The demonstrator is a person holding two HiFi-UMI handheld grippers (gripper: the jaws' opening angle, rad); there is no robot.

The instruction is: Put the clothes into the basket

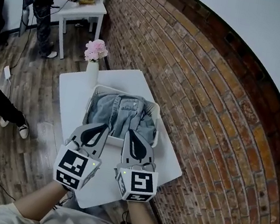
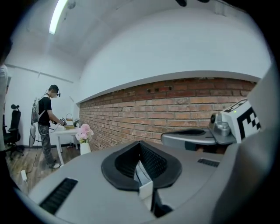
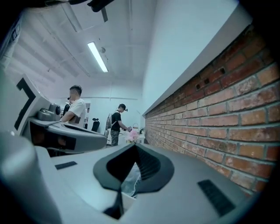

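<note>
denim clothes (image 1: 124,112) lie bunched inside the white basket (image 1: 96,94) on the white worktop (image 1: 70,96) beside a brick wall (image 1: 197,92). left tongs (image 1: 101,126) and right tongs (image 1: 132,133) hover over the basket's near rim, both closed and empty.

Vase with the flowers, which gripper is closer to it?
Left. The vase stands beyond and slightly left of the left gripper; the right gripper is farther right.

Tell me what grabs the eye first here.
A blue denim jacket lies crumpled in a white basket on the white table, beside a long brick wall. The left gripper and right gripper hang shut and empty over the basket's near rim; pink flowers in a vase stand at the table's far left corner.
</note>
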